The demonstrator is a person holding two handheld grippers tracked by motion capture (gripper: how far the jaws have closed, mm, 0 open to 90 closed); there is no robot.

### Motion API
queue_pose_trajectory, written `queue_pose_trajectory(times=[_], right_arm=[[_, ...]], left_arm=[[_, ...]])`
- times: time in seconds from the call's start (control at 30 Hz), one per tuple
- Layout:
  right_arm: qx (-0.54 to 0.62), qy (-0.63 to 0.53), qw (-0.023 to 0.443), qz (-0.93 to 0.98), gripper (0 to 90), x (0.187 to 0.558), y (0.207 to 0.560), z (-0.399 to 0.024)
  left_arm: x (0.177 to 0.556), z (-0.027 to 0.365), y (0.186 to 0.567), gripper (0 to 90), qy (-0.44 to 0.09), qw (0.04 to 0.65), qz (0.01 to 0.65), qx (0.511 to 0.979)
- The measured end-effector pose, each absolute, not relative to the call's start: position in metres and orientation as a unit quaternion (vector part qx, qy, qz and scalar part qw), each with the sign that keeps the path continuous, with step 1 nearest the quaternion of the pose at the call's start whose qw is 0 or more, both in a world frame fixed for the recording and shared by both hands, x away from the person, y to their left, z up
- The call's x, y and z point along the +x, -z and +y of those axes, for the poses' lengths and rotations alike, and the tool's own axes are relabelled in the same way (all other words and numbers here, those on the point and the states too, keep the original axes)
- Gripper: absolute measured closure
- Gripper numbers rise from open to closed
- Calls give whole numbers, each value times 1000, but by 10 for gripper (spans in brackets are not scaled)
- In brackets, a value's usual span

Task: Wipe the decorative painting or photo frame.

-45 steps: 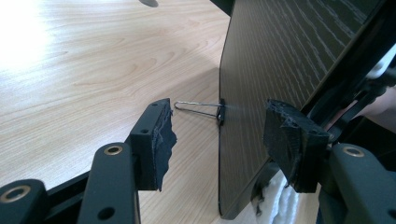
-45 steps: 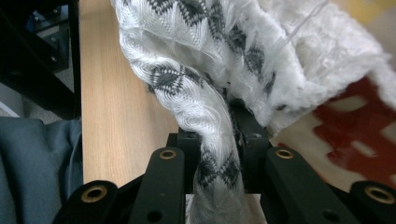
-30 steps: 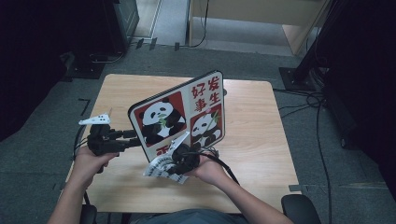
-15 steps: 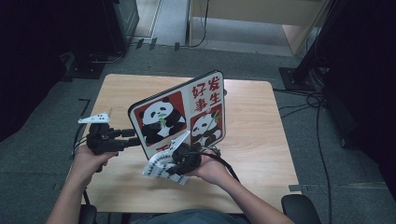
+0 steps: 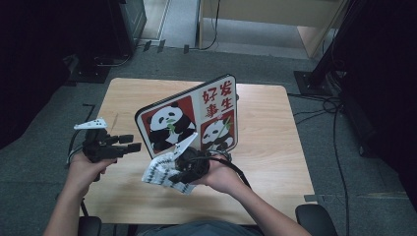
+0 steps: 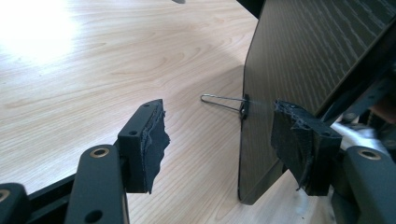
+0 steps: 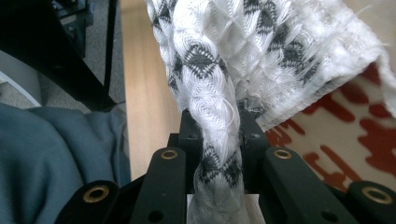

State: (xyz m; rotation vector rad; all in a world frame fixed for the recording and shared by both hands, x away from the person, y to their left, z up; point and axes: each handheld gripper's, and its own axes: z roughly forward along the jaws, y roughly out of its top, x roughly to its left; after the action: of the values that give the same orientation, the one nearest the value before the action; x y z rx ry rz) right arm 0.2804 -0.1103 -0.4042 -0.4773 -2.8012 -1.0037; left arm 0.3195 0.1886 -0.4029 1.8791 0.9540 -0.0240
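A board with red panda pictures stands tilted on the wooden table. Its dark back carries a thin wire clip at the edge. My left gripper hovers at the board's left edge. Its jaws have just been opening and now stand open, with the board's edge between the pads but not pressed. My right gripper is shut on a white cloth with a grey diamond pattern, held in front of the board's lower edge. The cloth bunches between the closed jaws.
The table's left half is bare wood. Grey floor surrounds the table, with cables at the right and dark equipment at the back left. A chair base sits at the front right corner.
The left gripper's jaws have widened off the board's left edge. The right hand has lifted a little with the cloth. The board stays tilted in place.
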Motion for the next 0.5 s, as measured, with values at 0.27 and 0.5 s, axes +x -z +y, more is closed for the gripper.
queue_pose_trajectory(times=[0.27,0.5], right_arm=[[-131,347,68,-926,776,273,381,-95],[-112,351,61,-928,775,274,361,-82]], left_arm=[[319,197,402,358,2,495,402,770],[315,210,403,358,-5,496,418,761]])
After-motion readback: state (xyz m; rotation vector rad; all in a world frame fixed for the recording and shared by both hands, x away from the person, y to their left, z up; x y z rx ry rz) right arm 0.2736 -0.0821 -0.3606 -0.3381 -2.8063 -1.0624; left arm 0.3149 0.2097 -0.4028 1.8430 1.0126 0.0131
